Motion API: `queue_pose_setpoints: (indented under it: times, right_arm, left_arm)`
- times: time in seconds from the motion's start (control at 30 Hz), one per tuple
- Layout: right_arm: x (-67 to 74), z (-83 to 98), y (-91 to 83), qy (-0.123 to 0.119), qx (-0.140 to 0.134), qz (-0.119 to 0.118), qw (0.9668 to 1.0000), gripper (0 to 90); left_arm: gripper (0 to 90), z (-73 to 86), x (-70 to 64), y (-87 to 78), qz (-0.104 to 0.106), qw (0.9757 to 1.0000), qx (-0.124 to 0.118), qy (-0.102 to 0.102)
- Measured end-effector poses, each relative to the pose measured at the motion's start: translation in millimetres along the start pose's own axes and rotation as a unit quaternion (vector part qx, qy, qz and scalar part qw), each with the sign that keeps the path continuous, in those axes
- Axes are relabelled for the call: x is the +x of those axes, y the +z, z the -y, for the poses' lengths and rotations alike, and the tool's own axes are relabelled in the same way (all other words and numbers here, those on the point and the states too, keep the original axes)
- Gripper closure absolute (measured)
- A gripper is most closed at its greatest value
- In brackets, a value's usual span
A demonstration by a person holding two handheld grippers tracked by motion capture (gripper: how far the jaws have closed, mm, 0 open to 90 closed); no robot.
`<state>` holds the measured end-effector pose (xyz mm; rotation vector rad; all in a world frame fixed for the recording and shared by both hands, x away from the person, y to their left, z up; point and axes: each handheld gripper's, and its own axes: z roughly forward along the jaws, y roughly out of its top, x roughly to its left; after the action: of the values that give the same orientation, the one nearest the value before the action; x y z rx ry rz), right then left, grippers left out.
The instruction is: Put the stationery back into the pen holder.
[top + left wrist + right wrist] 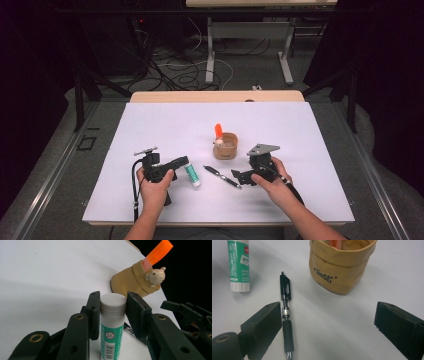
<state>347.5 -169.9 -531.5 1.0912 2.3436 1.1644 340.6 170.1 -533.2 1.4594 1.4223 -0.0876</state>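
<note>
Left gripper view looks straight along the left gripper point(112, 307), and a glue stick point(112, 322) with a white cap and a green-and-white label stands right between its two black jaws. Both pads sit against the sides of the stick at the ribbed neck just under the cap, so the jaws are pinching it. Beyond it, a tan pouch-shaped pen holder point(132, 281) sits on the white table point(50, 270), with an orange marker point(157, 253) sticking out of its mouth and a small animal figure point(156, 276) on its rim.

From the high view, the left gripper point(182, 161) lies low over the table in the person's left hand point(155, 187), with the glue stick point(192, 174) at its tips, left of the pen holder point(225, 146). A black pen point(222, 177) lies flat between the two grippers.

The right gripper point(328, 325), seen in its own view, has its jaws spread wide with nothing clamped. The pen point(286, 315) lies on the table just beside the left-hand jaw in that view, its tip toward the camera, touching or nearly touching the pad. The pen holder point(337, 272) stands ahead, well beyond the fingertips, and the glue stick point(238, 265) lies at the upper left.
</note>
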Motion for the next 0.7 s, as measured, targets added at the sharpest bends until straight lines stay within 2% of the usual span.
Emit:
queue_pose_setpoints:
  times: [0.1, 0.27, 0.3, 0.4, 0.53, 0.6, 0.7]
  right_arm:
    - [0.2, 0.1, 0.3, -0.001, 0.001, 0.000, 1.0000, 7.2]
    - [0.1, 0.1, -0.1, 0.003, 0.005, 0.001, 1.0000, 7.2]
    - [0.0, 0.0, 0.0, 0.002, 0.006, 0.000, 1.0000, 7.2]
    - [0.5, 0.0, 0.0, 0.003, 0.006, -0.002, 1.0000, 7.2]
    - [0.2, 0.5, 0.2, 0.004, 0.003, 0.000, 1.0000, 7.2]
    - [-0.2, 0.3, -0.5, 0.002, 0.009, -0.001, 1.0000, 7.2]
    - [-0.1, 0.3, 0.0, 0.003, 0.002, -0.001, 1.0000, 7.2]
  left_arm:
    - [65.0, 0.8, -1.5, 1.2, 0.003, 1.0000, -0.008, 0.004]
    - [65.0, 0.6, -6.5, 1.7, 0.016, 0.9989, -0.014, 0.042]
    - [65.0, 1.2, -7.2, 3.3, 0.018, 0.9983, -0.026, 0.049]
    - [65.1, 1.5, -9.5, 4.0, 0.027, 0.9974, -0.026, 0.062]
    - [65.0, 2.2, -13.7, 6.5, 0.020, 0.9958, -0.031, 0.084]
    - [65.1, 1.8, -14.8, 6.5, 0.023, 0.9956, -0.028, 0.086]
    - [65.0, 1.0, -17.0, 5.8, 0.022, 0.9955, -0.034, 0.086]
